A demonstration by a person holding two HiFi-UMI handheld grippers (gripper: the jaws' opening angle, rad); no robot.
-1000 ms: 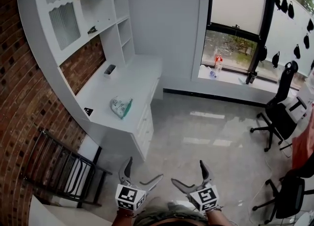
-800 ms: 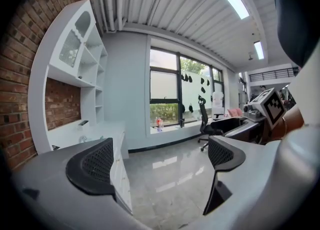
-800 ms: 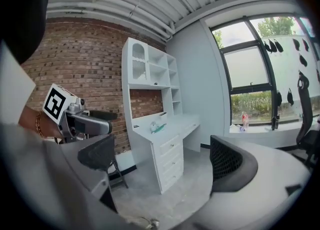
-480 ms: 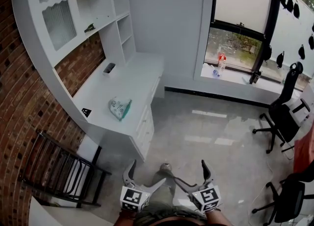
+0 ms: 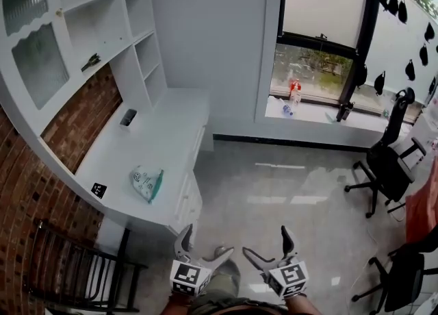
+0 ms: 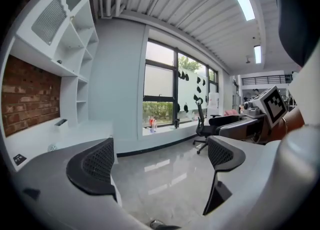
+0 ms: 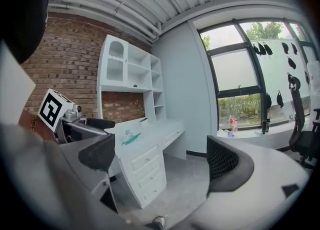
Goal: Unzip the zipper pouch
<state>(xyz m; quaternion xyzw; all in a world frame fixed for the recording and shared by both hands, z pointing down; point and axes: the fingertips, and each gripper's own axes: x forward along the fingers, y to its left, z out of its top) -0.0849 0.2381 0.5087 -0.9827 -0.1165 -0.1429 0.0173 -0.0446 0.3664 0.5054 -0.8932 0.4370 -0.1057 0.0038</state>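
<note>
The zipper pouch (image 5: 146,183), white with a teal edge, lies on the white desk (image 5: 164,135) along the left wall. In the right gripper view the pouch (image 7: 131,137) shows small on that desk top. My left gripper (image 5: 204,246) and right gripper (image 5: 265,246) hang low over the floor at the bottom of the head view, both open and empty, well short of the desk. Nothing sits between the jaws of the left gripper (image 6: 156,161) or the right gripper (image 7: 159,157).
White shelves (image 5: 82,26) rise above the desk against a brick wall (image 5: 75,118). A dark metal rack (image 5: 61,266) stands at the lower left. Office chairs (image 5: 383,163) sit at the right. Bottles (image 5: 293,94) rest on the window sill. A small black item (image 5: 128,117) lies farther back on the desk.
The view has shifted toward the desk and turned; desk and pouch now sit lower and further left. Both grippers stay open at the bottom of the view.
</note>
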